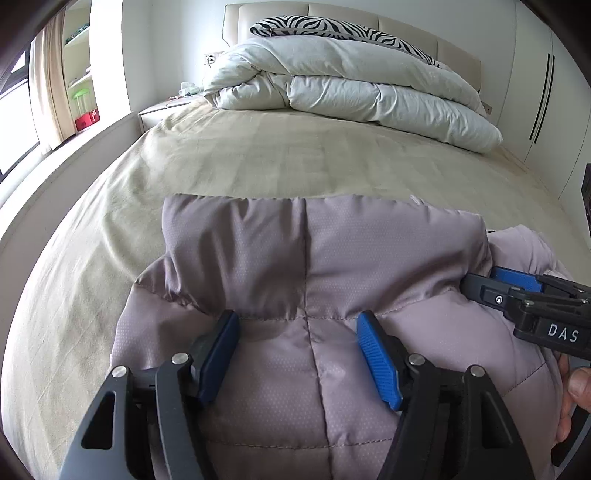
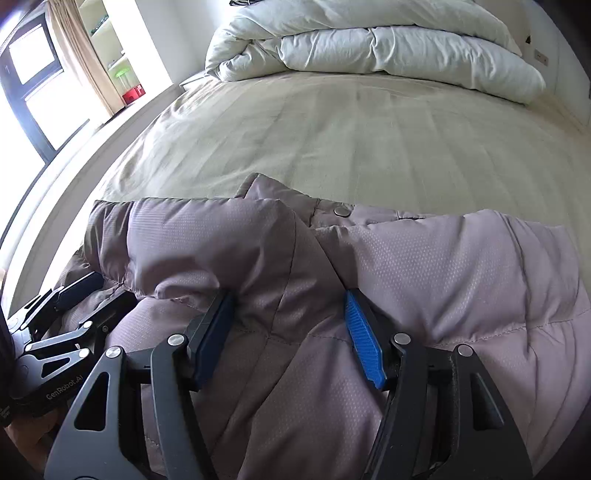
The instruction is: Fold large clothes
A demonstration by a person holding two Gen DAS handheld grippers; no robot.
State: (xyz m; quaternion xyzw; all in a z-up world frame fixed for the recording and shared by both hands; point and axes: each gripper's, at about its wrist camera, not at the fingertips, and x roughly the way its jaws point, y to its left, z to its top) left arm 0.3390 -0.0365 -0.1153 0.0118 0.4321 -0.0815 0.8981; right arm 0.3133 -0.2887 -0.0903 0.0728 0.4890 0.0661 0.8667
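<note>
Beige sheets cover the bed (image 1: 258, 155), and one white duvet (image 1: 351, 81) lies bunched at its head with a zebra-striped pillow (image 1: 332, 31) behind it. Between duvet and camera the sheet lies bare. At the near end of the bed lies one mauve quilted puffer jacket (image 1: 332, 258), puffy, stitched in panels, with a metal snap (image 2: 339, 211) near its collar. Two grippers work on it side by side. The left gripper (image 1: 297, 354) has its blue pads spread apart over a stitched seam, fabric bulging between them. The right gripper (image 2: 288, 336) likewise straddles a padded fold; whether its pads pinch it I cannot tell.
</note>
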